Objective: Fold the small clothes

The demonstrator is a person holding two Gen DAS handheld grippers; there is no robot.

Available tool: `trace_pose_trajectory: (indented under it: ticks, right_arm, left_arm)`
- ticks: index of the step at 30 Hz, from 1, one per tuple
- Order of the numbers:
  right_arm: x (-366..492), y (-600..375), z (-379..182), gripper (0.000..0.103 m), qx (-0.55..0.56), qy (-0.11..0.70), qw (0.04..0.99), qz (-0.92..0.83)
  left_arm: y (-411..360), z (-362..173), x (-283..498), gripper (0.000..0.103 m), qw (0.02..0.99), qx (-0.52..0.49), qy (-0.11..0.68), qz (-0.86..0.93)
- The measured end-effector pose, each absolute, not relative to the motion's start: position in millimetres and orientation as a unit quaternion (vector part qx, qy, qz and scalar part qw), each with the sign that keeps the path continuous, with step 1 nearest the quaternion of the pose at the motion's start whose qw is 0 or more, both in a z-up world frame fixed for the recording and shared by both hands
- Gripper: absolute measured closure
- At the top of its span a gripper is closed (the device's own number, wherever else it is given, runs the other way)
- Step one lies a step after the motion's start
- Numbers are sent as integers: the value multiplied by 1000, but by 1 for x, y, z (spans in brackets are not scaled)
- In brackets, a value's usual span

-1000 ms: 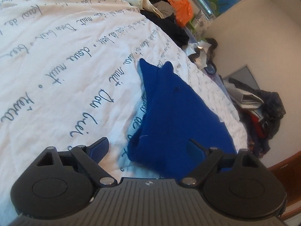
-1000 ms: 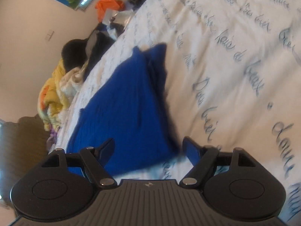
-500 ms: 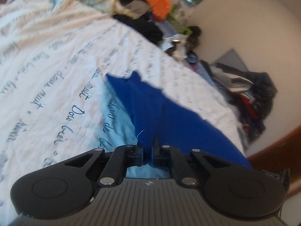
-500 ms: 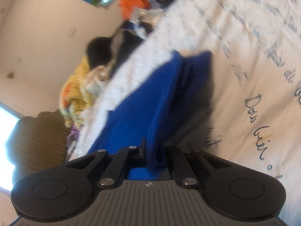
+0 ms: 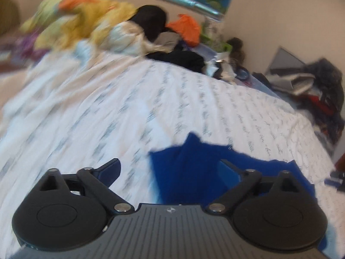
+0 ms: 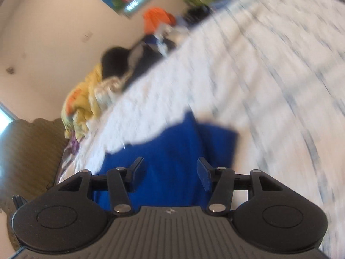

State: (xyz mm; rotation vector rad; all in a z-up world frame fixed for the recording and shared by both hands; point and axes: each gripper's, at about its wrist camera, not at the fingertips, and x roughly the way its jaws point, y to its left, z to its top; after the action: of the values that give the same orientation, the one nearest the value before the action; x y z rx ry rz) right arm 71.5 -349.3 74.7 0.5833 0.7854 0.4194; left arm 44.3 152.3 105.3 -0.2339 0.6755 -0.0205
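Both grippers letting go: left gripper (image 5: pixel 170 170) spread wide, right gripper (image 6: pixel 170 170) opening, nothing pinched. Blue garment (image 6: pixel 172 151) lying part-folded on bedspread (image 5: pixel 107 108); prob more folds remaining.

Left gripper (image 5: pixel 170 170): pitched downward toward the blue garment (image 5: pixel 194 172), which serves as the reference landmark. Jaws are opening and stand wide apart. The left finger sits clear of the garment to its left; the right finger (image 5: pixel 229 173) lies over the garment's surface. No pad presses on the cloth.

Right gripper (image 6: pixel 170 170): pitched downward, directly above the blue garment (image 6: pixel 172 151). Jaws are opening, at a moderate gap. Both fingers (image 6: pixel 203 176) stand over the cloth with fabric visible between them; neither pad clamps it.
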Motion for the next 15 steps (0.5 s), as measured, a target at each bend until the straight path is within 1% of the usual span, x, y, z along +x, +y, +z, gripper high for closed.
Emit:
trace_pose_trajectory:
  ticks: [1,2,3,4,5,6,7,8,10,12,14,15]
  right_arm:
    - [90,-337,75,49,253,379,868,199]
    - [112,-321,74,50,215,388,876,191]
    - [127,-306,69,50,174,398,884,174]
    - [142,-292,61,50,140,408,888,157]
    - [153,-281,52,51,115,417,889,153]
    - [162,-272,44,57,102,424,887,152]
    - [167,-267,35,71,97,430,884,153]
    - [170,-263,27,96,93,435,882,159]
    - [167,-266,34,96,97,416,890,160]
    - [160,-284,40,97,138,380,900,160]
    - [170,-292,19,97,144,404,892,142]
    - [166,-291,14,96,145,384,900,149]
  left_arm:
    - [137,101,65,23,936,-92,338,-16]
    - [124,91,88,34,932,-76,353,-18]
    - [114,81,108,42,927,-63,370,-16]
    - [104,69,127,53,920,-48,388,-15]
    - [96,58,142,54,914,-37,403,-17]
    - [89,47,154,55,910,-21,415,-21]
    - [84,36,160,81,912,3,411,-14]
    - [81,37,160,89,919,13,393,-11]
    - [83,42,155,90,929,13,369,-3]
    - [86,31,157,90,928,23,372,6]
    - [86,24,151,86,937,26,348,7]
    - [86,25,149,83,937,28,347,12]
